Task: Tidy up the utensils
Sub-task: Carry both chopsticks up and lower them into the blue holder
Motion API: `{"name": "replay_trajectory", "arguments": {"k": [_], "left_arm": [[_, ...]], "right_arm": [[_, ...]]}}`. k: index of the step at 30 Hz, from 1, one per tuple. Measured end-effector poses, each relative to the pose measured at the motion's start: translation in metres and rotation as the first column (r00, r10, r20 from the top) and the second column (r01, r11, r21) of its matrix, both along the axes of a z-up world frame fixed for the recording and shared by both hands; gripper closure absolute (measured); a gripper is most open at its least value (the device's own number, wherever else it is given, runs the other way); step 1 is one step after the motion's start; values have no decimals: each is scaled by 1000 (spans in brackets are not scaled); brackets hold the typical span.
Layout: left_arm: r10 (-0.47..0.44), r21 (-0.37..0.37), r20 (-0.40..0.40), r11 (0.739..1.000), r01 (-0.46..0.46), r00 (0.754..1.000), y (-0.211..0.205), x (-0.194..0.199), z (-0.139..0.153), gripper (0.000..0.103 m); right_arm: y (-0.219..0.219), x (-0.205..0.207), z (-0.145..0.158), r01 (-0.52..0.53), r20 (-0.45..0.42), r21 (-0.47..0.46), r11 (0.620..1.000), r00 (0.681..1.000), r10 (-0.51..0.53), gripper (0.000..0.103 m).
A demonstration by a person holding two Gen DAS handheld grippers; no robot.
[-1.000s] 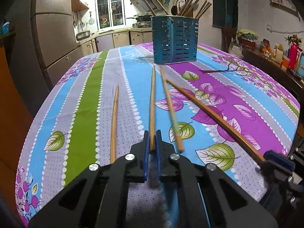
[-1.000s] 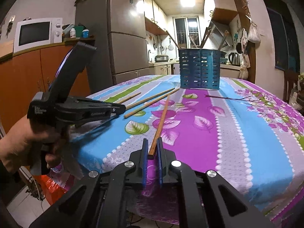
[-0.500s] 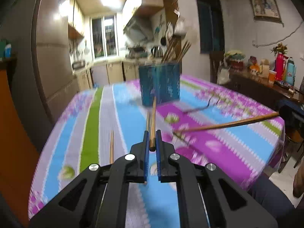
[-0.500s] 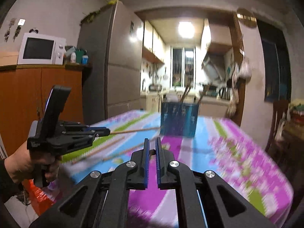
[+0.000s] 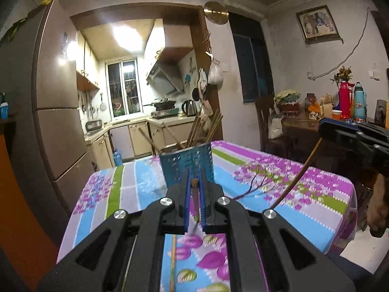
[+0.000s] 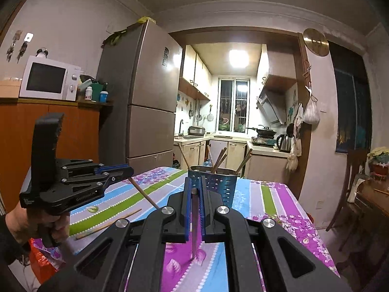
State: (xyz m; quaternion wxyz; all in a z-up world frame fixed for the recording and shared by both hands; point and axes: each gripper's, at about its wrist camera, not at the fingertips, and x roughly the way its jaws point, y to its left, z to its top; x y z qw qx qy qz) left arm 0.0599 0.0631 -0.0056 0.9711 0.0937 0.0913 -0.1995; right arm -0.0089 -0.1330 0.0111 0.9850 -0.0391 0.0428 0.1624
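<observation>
Left gripper (image 5: 193, 189) and right gripper (image 6: 194, 194): fingers each clamped on one brown chopstick, raised above the counter (image 6: 274, 202). Blue perforated holder (image 6: 214, 182) near the far edge; a loose chopstick (image 6: 108, 223) near the left edge.

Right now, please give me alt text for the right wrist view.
The right gripper holds a chopstick hanging down over a floral tablecloth, before a blue utensil holder. At left, the left gripper holds another chopstick.

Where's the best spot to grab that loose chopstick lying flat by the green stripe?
Grip the loose chopstick at its near end, close to the edge of the tablecloth. Come in low from that edge, along its length, with the tongs either side of its thin width. It lies flat and slim, so the end nearest the edge is probably easiest to pinch.
</observation>
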Motion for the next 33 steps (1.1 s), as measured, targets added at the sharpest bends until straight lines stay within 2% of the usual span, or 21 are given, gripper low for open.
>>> {"name": "replay_trajectory", "arguments": {"k": [8,21,33], "left_arm": [[-34,-35,50,999,36,998,-16,17,24,98],[-16,-91,1,996,16,1000,-14,58,59,98],[17,-95,21,995,-15,1000,-12,75,104,98]], "right_arm": [[-16,37,23,-28,-30,9,1000,999,29,96],[-23,91,53,-73,-74,31,997,994,75,96],[-32,149,109,-49,-59,35,998,997,51,96]]}}
